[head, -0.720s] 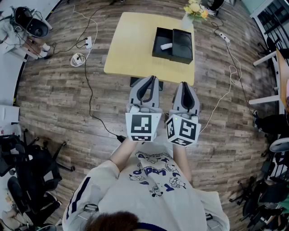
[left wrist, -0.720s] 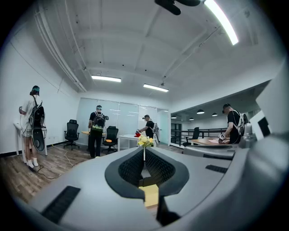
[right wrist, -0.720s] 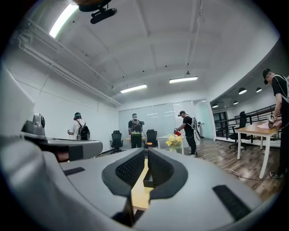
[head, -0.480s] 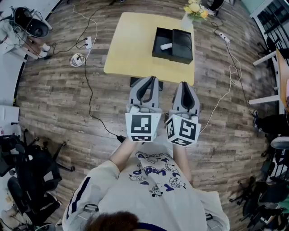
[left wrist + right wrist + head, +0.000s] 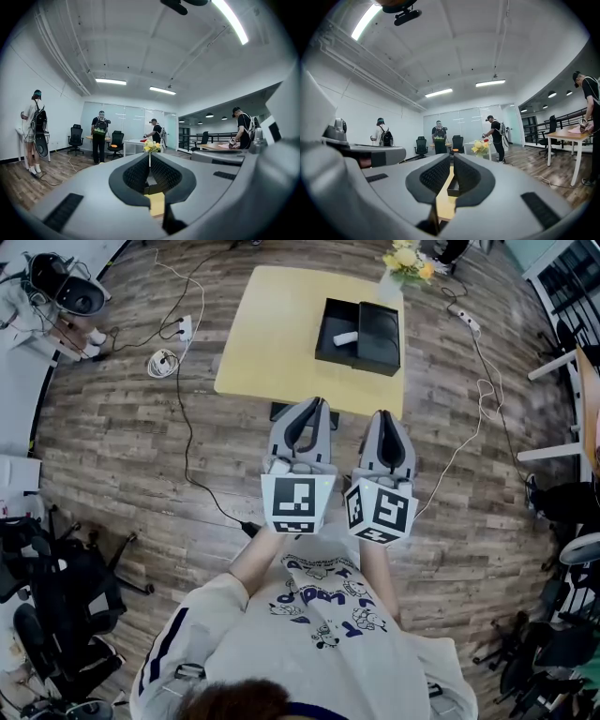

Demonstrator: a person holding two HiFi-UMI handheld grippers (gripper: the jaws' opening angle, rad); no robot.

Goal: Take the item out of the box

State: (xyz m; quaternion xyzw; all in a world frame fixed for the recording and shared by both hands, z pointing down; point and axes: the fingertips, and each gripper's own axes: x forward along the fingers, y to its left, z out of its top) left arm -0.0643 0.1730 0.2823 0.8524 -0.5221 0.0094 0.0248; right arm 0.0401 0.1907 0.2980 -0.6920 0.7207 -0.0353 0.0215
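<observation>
An open black box (image 5: pixel 359 334) stands on the yellow table (image 5: pixel 281 334), with a small white item (image 5: pixel 345 336) lying in its left half. My left gripper (image 5: pixel 317 401) and right gripper (image 5: pixel 382 413) hang side by side over the floor, level, just short of the table's near edge. Both are shut and hold nothing. In the left gripper view the left gripper (image 5: pixel 149 155) shows the box (image 5: pixel 151 184) low in its hollow. In the right gripper view the right gripper (image 5: pixel 451 157) shows the box (image 5: pixel 453 188) and the table (image 5: pixel 446 203) through a narrow slit.
A vase of yellow flowers (image 5: pixel 403 259) stands at the table's far right corner. Cables, a power strip (image 5: pixel 184 329) and a coiled cord (image 5: pixel 162 363) lie on the wooden floor to the left. Office chairs (image 5: pixel 56 615) crowd the lower left. Several people stand far off.
</observation>
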